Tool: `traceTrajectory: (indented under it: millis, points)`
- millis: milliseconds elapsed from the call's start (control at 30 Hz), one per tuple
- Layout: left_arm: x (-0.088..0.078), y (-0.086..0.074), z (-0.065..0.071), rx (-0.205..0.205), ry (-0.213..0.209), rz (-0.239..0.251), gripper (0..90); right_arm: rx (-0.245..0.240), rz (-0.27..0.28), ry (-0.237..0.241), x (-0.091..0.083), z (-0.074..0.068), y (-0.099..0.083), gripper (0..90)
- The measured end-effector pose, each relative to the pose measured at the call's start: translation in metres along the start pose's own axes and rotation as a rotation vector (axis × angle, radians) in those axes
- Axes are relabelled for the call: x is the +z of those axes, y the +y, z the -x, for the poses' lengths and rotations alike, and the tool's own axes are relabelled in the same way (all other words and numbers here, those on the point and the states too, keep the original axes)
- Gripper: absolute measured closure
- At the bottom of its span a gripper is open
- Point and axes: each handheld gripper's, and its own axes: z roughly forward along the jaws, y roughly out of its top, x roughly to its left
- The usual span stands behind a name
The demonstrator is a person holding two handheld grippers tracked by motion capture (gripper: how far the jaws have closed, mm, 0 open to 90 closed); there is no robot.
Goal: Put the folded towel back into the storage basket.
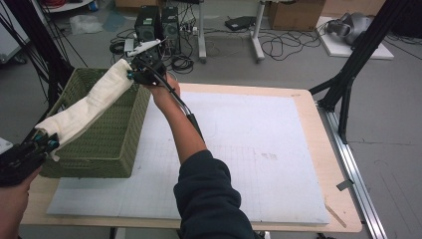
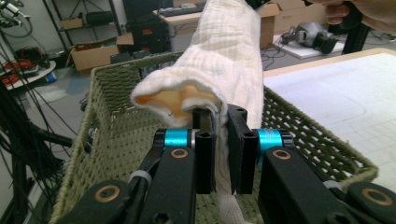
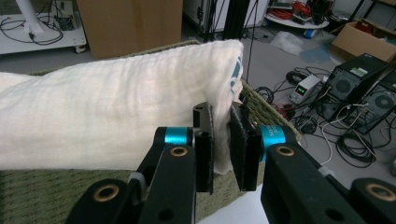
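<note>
The folded cream cloth (image 1: pixel 89 107) looks soft, light and limp, sagging between its ends above the green woven basket (image 1: pixel 107 142) at the tabletop's left edge, so its ends are the places to grip. The left hand-held gripper (image 2: pixel 222 149) pinches the near end narrowly; the right hand-held gripper (image 3: pixel 222 147) clamps the far end, probably through several layers.

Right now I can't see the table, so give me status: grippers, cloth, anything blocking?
Left gripper and right gripper both shut on folded cloth. Cloth held stretched above green basket. Nothing between cloth and basket.
</note>
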Motion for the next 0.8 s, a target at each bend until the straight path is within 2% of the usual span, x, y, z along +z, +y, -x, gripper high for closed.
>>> traceTrajectory:
  millis: [433, 633, 800]
  points:
    - [0.002, -0.003, -0.018, -0.019, 0.049, -0.016, 82.2, 0.007, -0.001, 0.004, 0.023, -0.006, 0.01, 81.2]
    - [0.003, -0.005, -0.028, -0.025, 0.068, -0.028, 82.1, -0.008, 0.003, 0.004, 0.034, -0.011, 0.015, 81.2]
    - [0.009, -0.007, -0.035, -0.036, 0.075, -0.067, 79.9, -0.01, -0.007, -0.012, 0.043, -0.013, 0.013, 79.1]
